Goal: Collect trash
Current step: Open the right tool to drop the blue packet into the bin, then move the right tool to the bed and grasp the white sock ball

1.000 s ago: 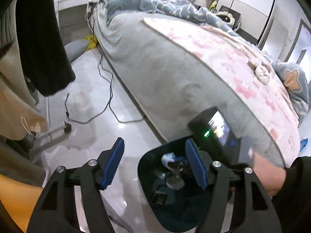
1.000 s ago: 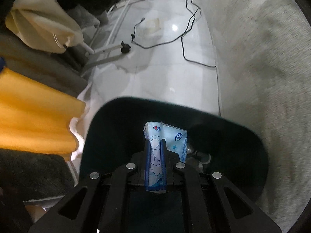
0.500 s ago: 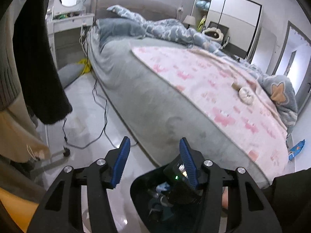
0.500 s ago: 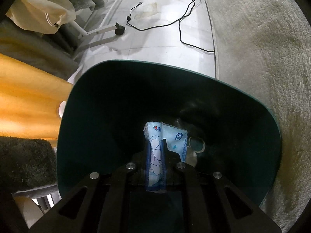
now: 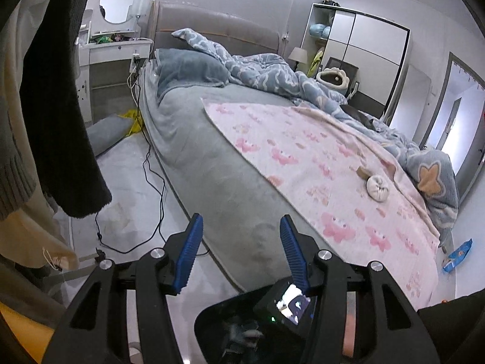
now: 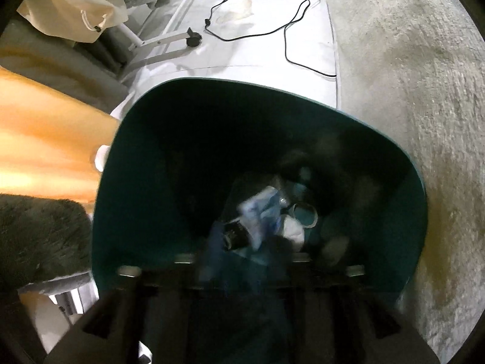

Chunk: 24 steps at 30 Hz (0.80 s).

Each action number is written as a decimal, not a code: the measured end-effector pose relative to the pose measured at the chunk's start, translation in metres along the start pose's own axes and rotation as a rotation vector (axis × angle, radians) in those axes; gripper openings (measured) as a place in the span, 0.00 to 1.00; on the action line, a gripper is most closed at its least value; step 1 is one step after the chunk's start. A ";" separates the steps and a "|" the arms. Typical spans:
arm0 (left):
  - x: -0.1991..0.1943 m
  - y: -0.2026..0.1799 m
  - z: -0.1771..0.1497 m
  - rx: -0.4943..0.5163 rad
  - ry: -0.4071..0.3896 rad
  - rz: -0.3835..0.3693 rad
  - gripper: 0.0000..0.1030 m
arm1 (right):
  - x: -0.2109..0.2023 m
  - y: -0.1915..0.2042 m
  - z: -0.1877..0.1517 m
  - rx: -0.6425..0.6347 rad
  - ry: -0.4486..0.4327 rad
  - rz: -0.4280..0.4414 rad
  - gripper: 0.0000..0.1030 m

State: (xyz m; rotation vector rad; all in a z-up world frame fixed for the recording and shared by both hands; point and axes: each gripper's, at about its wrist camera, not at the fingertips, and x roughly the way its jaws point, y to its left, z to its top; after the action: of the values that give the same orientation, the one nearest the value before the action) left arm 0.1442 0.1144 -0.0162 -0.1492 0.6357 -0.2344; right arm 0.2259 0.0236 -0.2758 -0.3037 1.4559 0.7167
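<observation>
Trash already lies in the dark green plastic bin [image 6: 127, 182]: a crumpled blue-and-white wrapper [image 6: 260, 212], a small dark carton and a white wad sit at its bottom, near the bed's [image 5: 230, 188] side. The right tongs [image 6: 242, 276] hover over the bin, too blurred to tell their state. The left tongs [image 5: 239, 248] stand apart, empty. Judging by the far-right floor, a blue snack packet [image 5: 459, 254] remains to collect.

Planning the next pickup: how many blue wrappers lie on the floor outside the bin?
1: a blue wrapper on the floor beyond the far right corner of the bed. More may be hidden behind the bed.
</observation>
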 end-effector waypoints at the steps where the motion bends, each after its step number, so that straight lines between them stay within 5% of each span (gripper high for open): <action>1: 0.001 -0.002 0.003 0.001 -0.003 -0.001 0.55 | -0.004 0.001 -0.002 -0.010 -0.011 -0.001 0.51; 14: 0.015 -0.038 0.027 0.022 -0.058 -0.013 0.74 | -0.112 0.020 -0.008 -0.185 -0.297 0.021 0.56; 24: 0.042 -0.070 0.042 0.057 -0.077 -0.012 0.81 | -0.199 -0.031 -0.013 -0.130 -0.528 -0.089 0.63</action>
State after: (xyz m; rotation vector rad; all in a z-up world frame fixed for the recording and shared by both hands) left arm 0.1904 0.0385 0.0074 -0.1066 0.5510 -0.2572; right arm 0.2426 -0.0589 -0.0924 -0.2527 0.8927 0.7519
